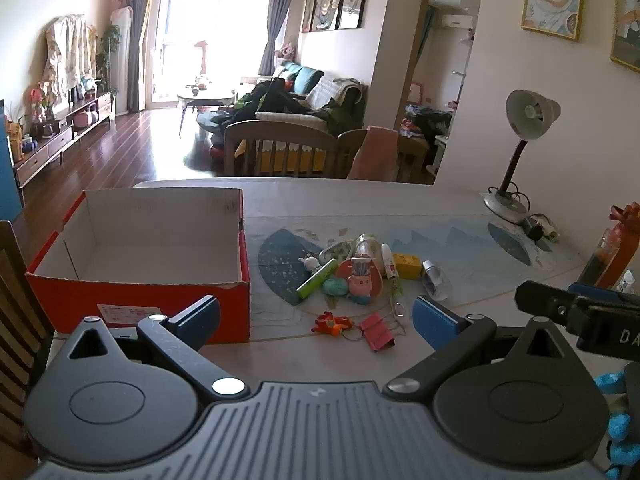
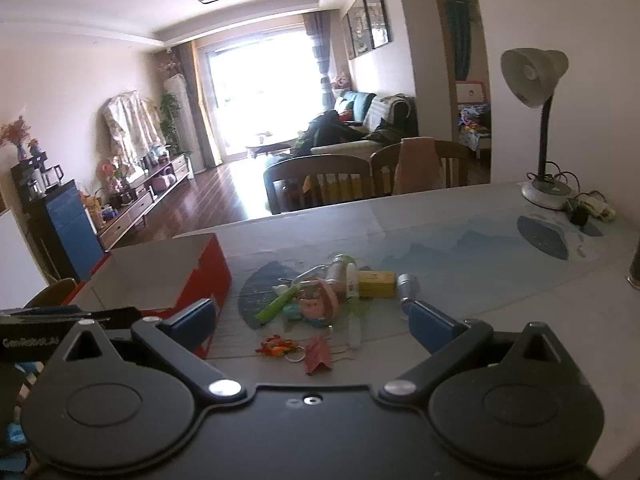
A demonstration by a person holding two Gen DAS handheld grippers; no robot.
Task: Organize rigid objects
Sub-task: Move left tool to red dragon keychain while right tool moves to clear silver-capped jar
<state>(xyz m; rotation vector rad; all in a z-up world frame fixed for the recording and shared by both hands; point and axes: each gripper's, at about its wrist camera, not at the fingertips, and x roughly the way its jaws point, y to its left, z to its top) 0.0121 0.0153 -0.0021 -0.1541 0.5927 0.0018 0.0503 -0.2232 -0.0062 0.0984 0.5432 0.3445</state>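
A pile of small objects lies on the table mat: a green tube (image 1: 317,279), a pink pig figure (image 1: 360,280), a yellow block (image 1: 407,266), a clear bottle (image 1: 436,280), a pink binder clip (image 1: 376,332) and an orange keychain (image 1: 332,323). An empty red shoebox (image 1: 140,304) stands to the left of them. My left gripper (image 1: 316,320) is open and empty, held short of the pile. My right gripper (image 2: 312,320) is open and empty, with the binder clip (image 2: 318,354) and keychain (image 2: 276,346) just ahead of it. The shoebox (image 2: 208,276) shows at the left in the right wrist view.
A desk lamp (image 1: 520,140) with cables stands at the table's far right. An orange object (image 1: 616,248) stands at the right edge. Wooden chairs (image 1: 280,148) line the far side of the table, and another chair (image 1: 12,300) is at the left.
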